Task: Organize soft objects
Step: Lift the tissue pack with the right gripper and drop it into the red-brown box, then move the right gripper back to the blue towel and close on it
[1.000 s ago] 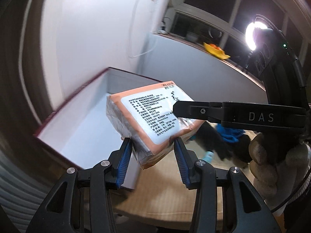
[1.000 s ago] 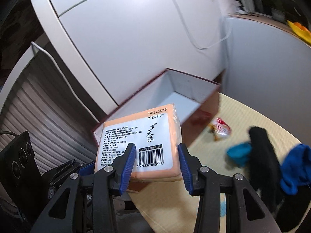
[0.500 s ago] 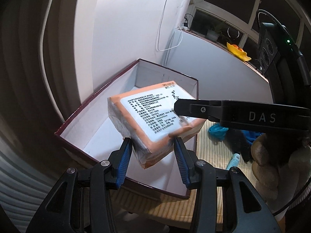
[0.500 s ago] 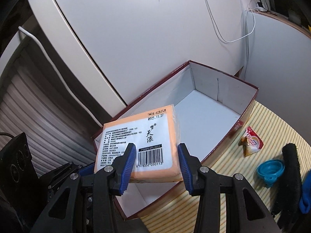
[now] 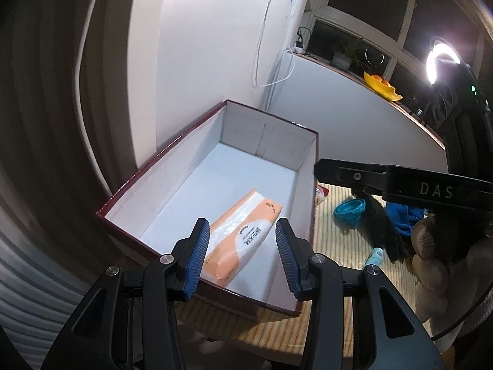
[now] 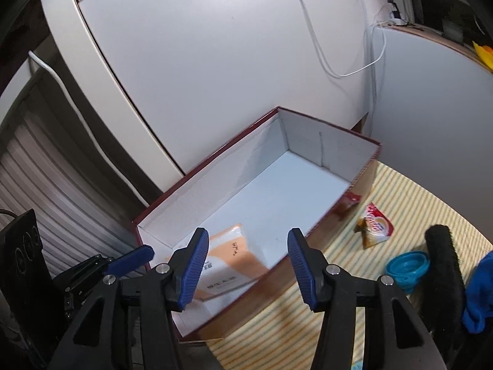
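Note:
The orange-and-white tissue pack (image 5: 246, 215) lies tilted inside the white-lined, maroon-edged box (image 5: 265, 135), near its front end. My left gripper (image 5: 242, 228) hovers over that end, open, its blue pads clear of the pack below. In the right wrist view the pack (image 6: 234, 262) rests in the near left corner of the box (image 6: 308, 135). My right gripper (image 6: 248, 237) hangs above it with its jaws opening and nothing between them. The right gripper's black finger (image 5: 354, 175) crosses the left wrist view at the right.
On the striped mat (image 6: 400, 191) right of the box lie a snack packet (image 6: 374, 225), a blue collapsible bowl (image 6: 406, 266), a black fuzzy piece (image 6: 443, 265) and a blue cloth (image 6: 480, 289). A small bottle (image 5: 374, 256) and a brown plush toy (image 5: 431, 256) sit nearby. White walls stand behind the box.
The tissue pack has left the right gripper's jaws and dropped into the box. The right jaws stand wider. Both grippers have shifted over the box.

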Motion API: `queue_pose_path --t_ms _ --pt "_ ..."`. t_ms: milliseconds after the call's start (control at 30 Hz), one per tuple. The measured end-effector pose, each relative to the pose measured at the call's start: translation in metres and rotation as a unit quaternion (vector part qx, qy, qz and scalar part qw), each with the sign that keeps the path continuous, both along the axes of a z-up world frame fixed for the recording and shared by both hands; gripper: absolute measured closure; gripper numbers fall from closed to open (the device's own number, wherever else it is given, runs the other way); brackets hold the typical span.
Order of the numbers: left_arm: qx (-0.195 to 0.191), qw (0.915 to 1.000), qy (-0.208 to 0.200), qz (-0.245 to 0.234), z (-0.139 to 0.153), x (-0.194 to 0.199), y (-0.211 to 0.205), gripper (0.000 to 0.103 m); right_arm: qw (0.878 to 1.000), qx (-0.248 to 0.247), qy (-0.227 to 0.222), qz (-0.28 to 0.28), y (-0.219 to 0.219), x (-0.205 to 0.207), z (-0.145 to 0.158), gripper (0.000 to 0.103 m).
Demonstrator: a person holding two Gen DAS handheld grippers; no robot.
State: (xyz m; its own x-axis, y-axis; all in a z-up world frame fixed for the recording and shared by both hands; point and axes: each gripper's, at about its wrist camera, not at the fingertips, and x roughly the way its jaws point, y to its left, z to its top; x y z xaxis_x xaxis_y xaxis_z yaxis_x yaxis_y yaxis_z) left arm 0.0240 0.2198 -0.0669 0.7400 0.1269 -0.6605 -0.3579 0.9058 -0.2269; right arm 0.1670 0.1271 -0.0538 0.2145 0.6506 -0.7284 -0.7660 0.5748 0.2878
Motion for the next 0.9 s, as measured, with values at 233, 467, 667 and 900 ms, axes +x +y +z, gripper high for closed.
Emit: queue_pose_path --t_ms 233,467,667,900 --pt "0.002 0.9997 -0.010 -0.022 0.008 0.003 -0.022 0.059 0.999 0.016 -0.008 -0.027 -0.043 0.005 0.011 0.045" --pt "-0.005 0.9974 -0.019 -0.070 0.015 0.022 -0.062 0.049 0.998 0.019 -0.018 -0.065 -0.106 0.018 0.020 0.042" --pt "-0.007 0.9937 -0.016 -0.111 0.015 0.045 -0.102 0.042 0.994 0.010 -0.026 -0.107 -0.171 0.033 0.021 0.038" --pt "-0.022 0.9884 0.004 -0.151 0.005 0.073 -0.142 0.042 0.989 -0.005 -0.018 -0.149 -0.236 0.053 0.012 0.037"
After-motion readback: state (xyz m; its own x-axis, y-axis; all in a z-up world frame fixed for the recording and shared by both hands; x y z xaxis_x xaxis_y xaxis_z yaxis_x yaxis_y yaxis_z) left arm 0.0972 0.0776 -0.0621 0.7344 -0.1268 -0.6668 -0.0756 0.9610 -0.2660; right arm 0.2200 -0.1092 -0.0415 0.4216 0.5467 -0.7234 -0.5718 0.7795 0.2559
